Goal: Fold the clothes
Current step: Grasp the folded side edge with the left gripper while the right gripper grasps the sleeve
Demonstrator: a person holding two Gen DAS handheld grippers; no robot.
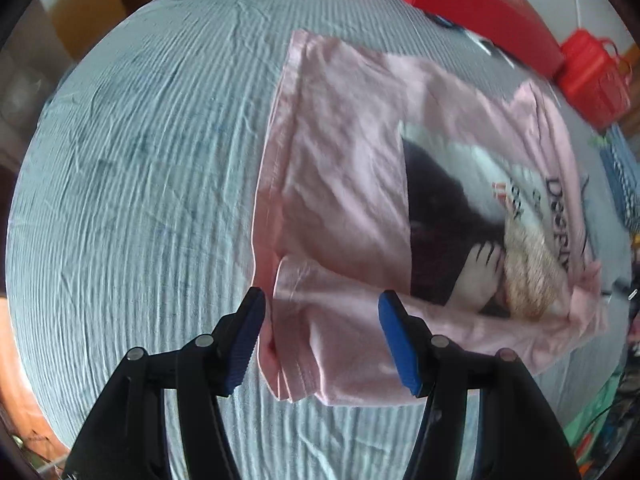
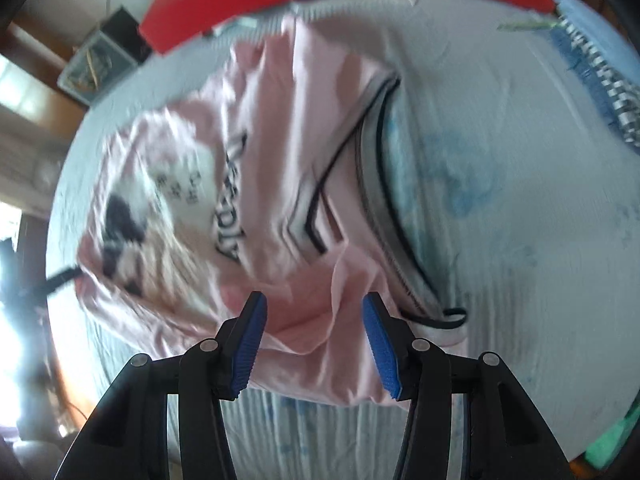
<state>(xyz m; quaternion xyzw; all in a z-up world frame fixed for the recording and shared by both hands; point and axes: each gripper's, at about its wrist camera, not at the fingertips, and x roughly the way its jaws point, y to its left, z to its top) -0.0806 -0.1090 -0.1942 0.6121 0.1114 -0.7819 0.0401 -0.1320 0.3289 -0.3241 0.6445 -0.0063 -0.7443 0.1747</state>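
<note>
Meanwhile, a pink shirt (image 1: 344, 184) with a printed picture and dark lettering lies partly folded on a bed (image 1: 132, 184) covered in a pale blue ribbed sheet. Left tool (image 1: 322, 344) hangs with its blue-padded fingers (image 1: 400, 344) apart, straddling the shirt's folded hem corner without clamping it. Right tool (image 2: 314, 344) is likewise spread wide at the collar end, a rumpled fold of pink cloth lying between its pads (image 2: 250, 344). Both views are blurred. Red box (image 1: 476, 4) and a red basket (image 1: 596, 76) sit at the far edge, beyond the shirt.
</note>
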